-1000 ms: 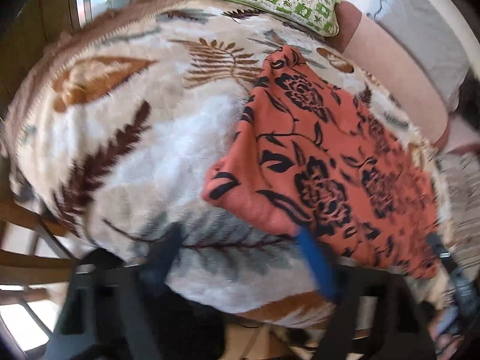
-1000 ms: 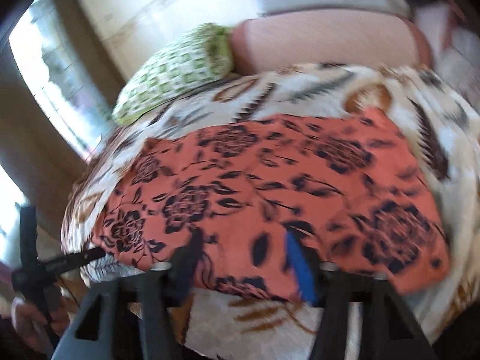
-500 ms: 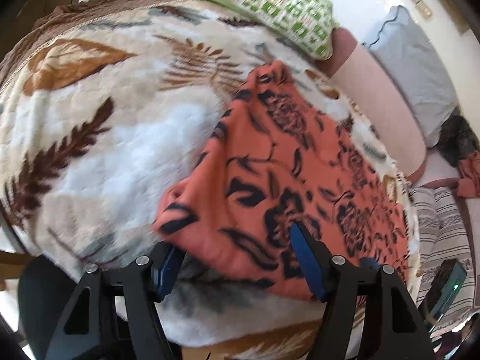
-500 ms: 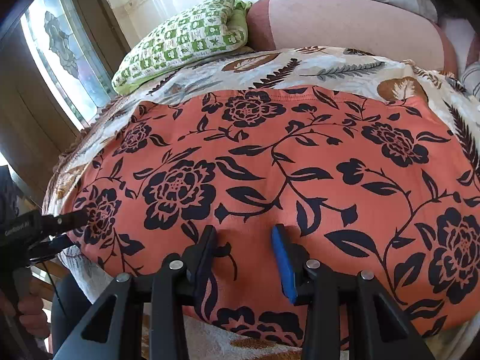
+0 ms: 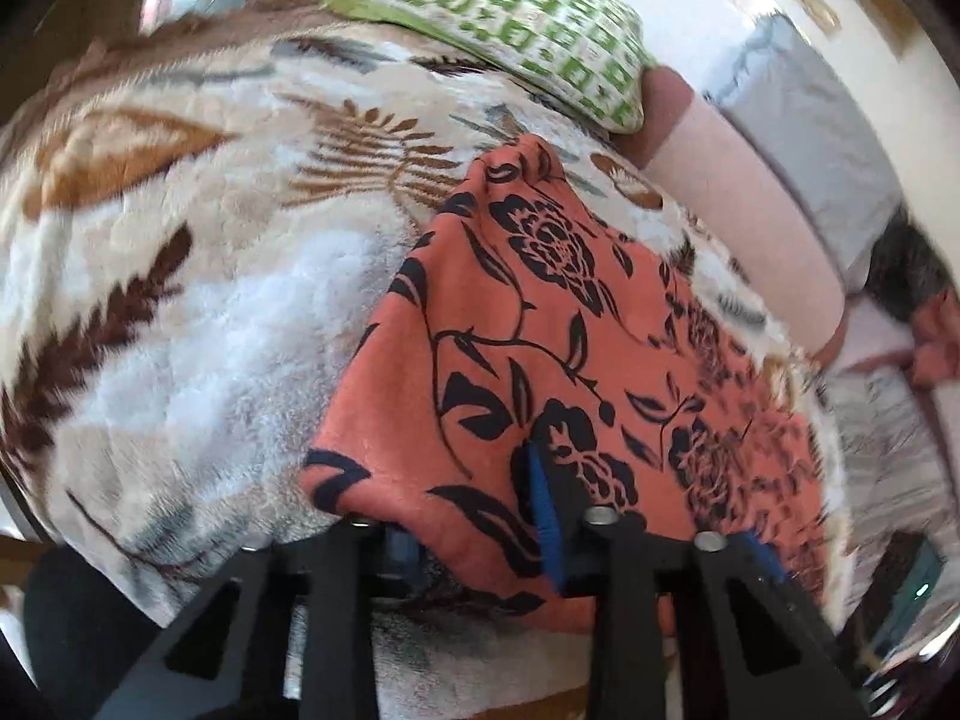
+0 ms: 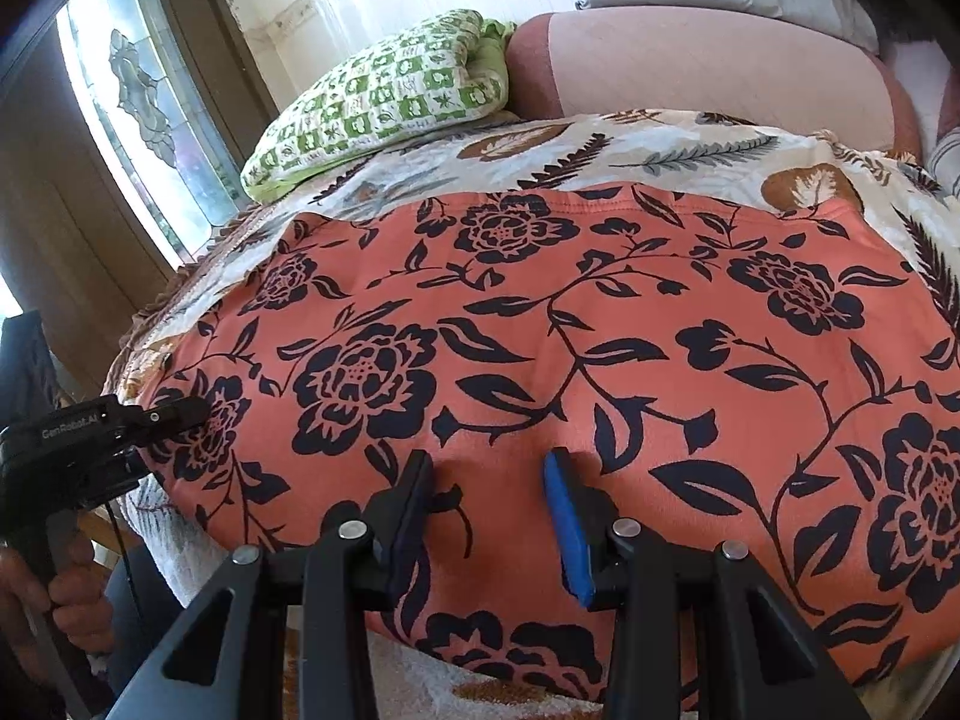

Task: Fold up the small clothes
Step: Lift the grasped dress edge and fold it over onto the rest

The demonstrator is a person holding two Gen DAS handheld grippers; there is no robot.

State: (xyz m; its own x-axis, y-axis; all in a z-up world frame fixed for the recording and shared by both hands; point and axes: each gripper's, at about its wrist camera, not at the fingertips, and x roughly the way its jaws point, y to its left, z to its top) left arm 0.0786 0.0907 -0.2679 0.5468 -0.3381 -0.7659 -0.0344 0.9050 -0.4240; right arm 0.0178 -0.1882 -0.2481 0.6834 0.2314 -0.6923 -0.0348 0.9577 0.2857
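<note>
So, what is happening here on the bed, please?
A person is folding a small orange cloth with black flowers, which lies flat on a leaf-pattern blanket. The left tool has just been closing, with the cloth's near corner between its fingers. The right tool rests on the near edge of the cloth, fingers apart, and the cloth bulges between them. No fold is made yet.

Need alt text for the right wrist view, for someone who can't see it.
The right gripper presses its parted fingers into an orange garment with black flowers, spread on a leaf-print blanket. At left, the left gripper meets the garment's edge.
</note>
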